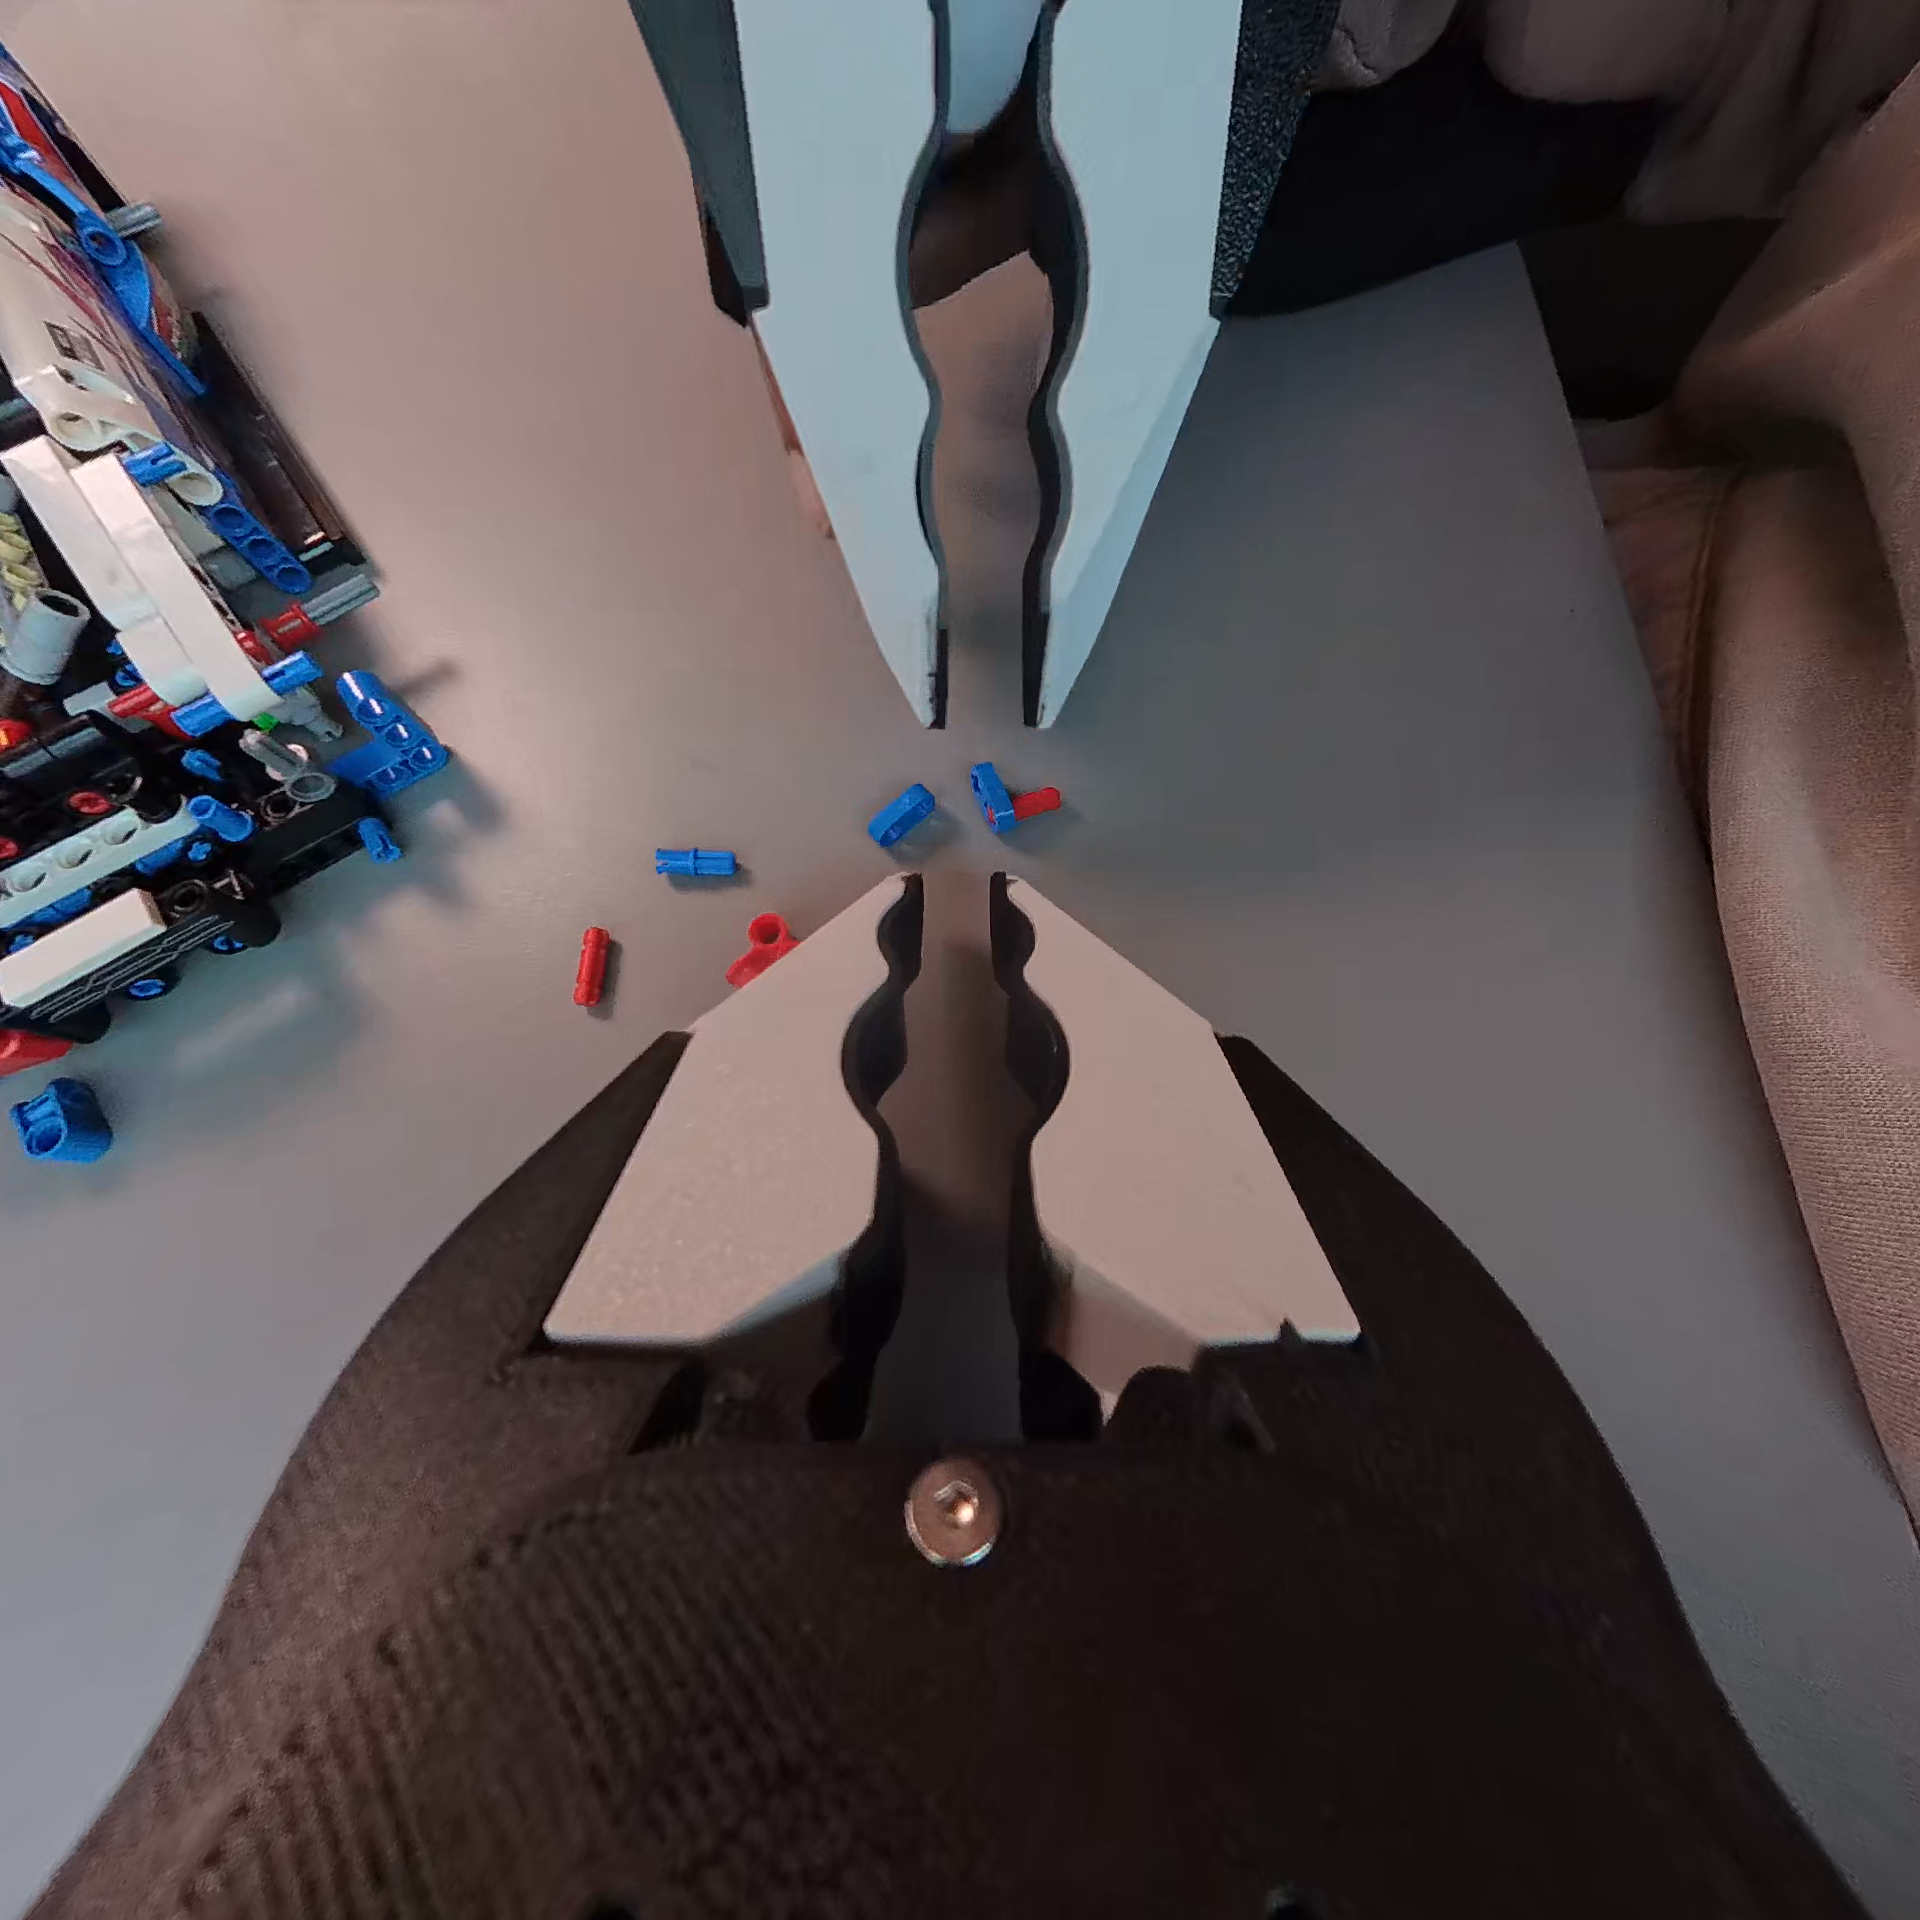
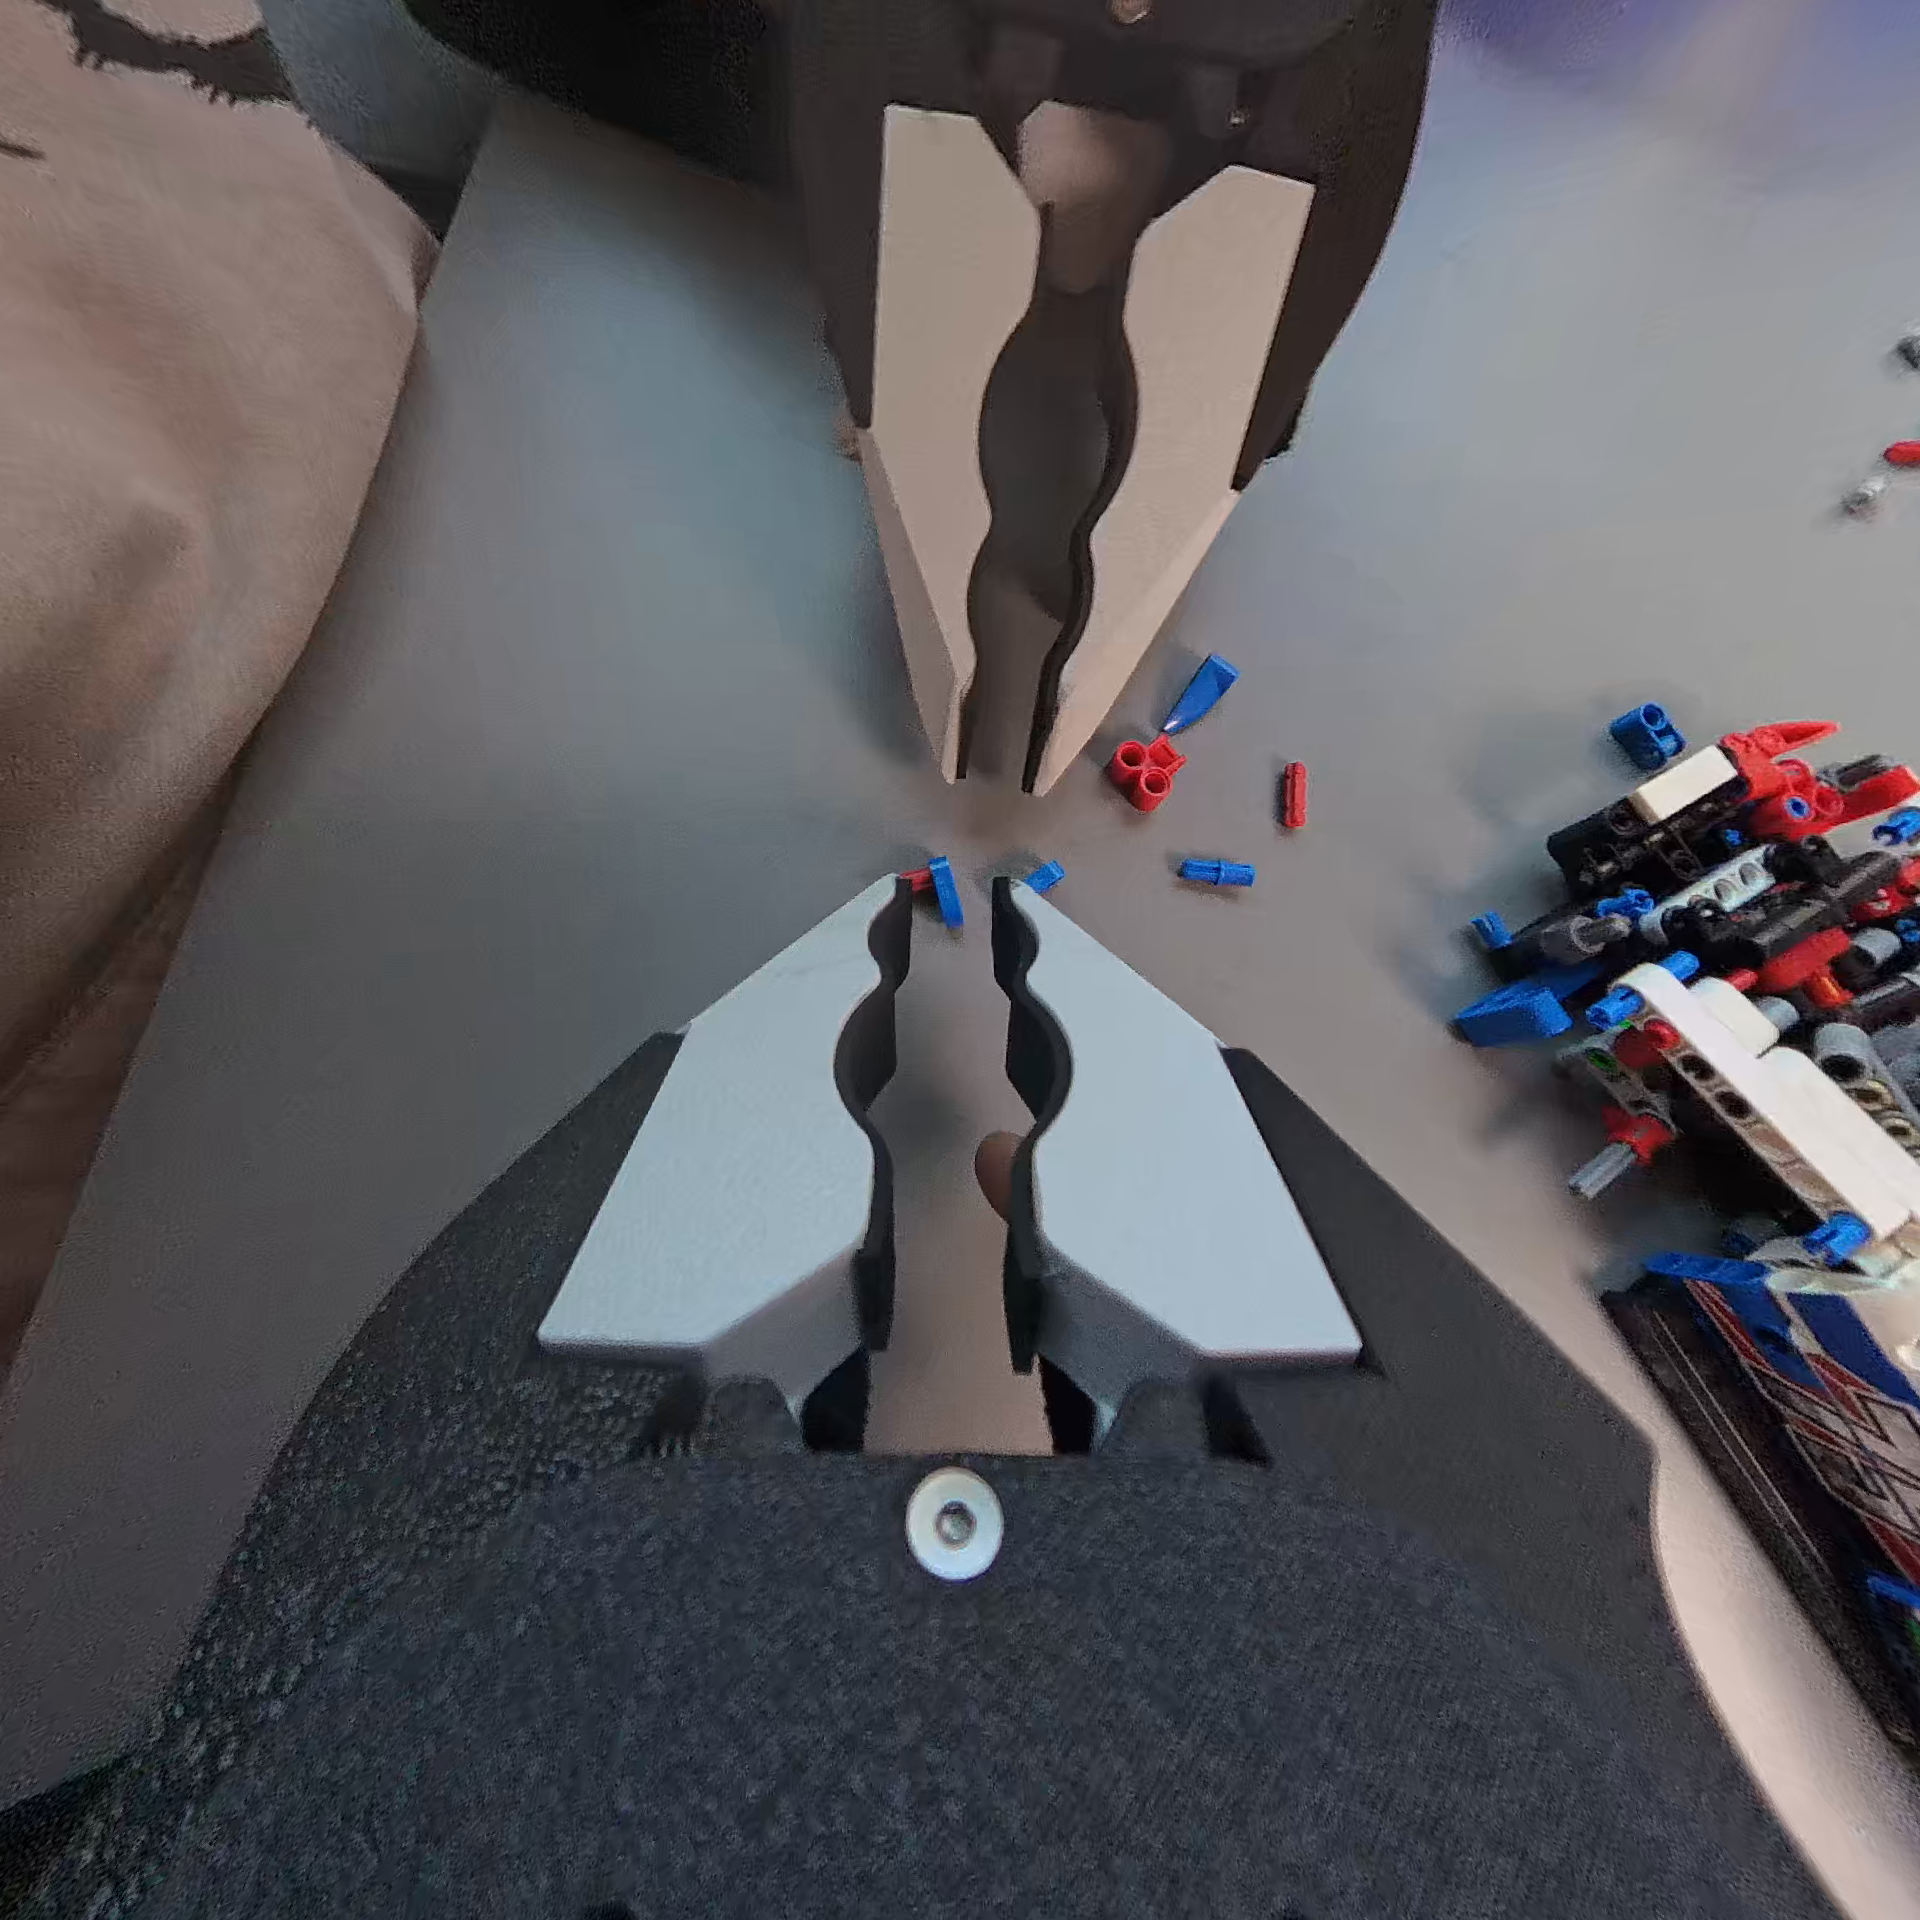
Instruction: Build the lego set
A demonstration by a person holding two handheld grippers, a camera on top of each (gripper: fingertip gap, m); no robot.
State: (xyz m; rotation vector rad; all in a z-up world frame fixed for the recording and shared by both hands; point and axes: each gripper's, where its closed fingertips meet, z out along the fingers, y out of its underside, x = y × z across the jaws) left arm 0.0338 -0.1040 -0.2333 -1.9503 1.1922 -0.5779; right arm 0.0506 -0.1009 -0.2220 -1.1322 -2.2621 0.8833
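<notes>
Left wrist view. A printed box or booklet (image 1: pixel 156 343) lies at the left edge; its print is partly covered and blurred, and no writing can be made out. The left gripper (image 1: pixel 956 881) points forward over the grey table (image 1: pixel 520 416), its jaws a narrow gap apart with nothing between them. The right gripper (image 1: pixel 985 722) faces it tip to tip from the far side, also slightly parted and holding nothing. Between the two sets of tips lie a small blue piece (image 1: pixel 902 812) and a blue-and-red piece (image 1: pixel 1008 800), both resting on the table, clear of the jaws. Left of the blue piece lie a blue pin (image 1: pixel 694 861), a red pin (image 1: pixel 592 964) and a red connector (image 1: pixel 762 945), the last partly hidden by the left gripper. The partly built model (image 1: pixel 135 790), in blue, white, black and red, stands well left of the blue piece. A loose blue connector (image 1: pixel 62 1118) lies near the model.

Right wrist view. The right gripper (image 2: pixel 954 881) shows a narrow gap and grips nothing. The blue-and-red piece (image 2: pixel 940 888) lies just beside its left fingertip; the blue piece (image 2: pixel 1044 876) lies just beside its right one. The left gripper (image 2: pixel 992 781) stands opposite, slightly parted and empty. Right of the blue piece lie the blue pin (image 2: pixel 1216 871), the red pin (image 2: pixel 1294 794) and the red connector (image 2: pixel 1143 771). The model (image 2: pixel 1725 935) stands well right of the blue piece. A beige cushion (image 2: pixel 156 520) fills the left edge.
</notes>
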